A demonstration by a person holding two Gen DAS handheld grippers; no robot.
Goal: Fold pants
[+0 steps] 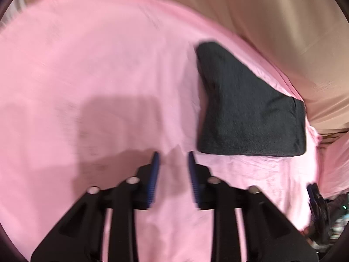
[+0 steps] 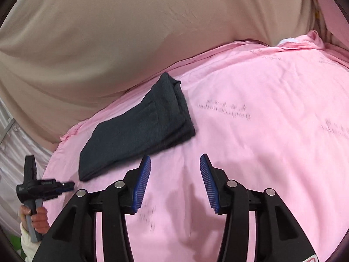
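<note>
Both tongs empty above pink sheet

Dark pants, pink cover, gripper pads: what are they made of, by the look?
Dark pants: likely soft knit or fleecy fabric, matte charcoal, fuzzy surface, thick folded layers.
Pink cover: thin woven cloth, probably cotton-like, matte, fine wrinkles, faint printed marks.
Pads on the right gripper: blue, ribbed, probably rubber or soft plastic; black arms look like hard plastic.
</note>
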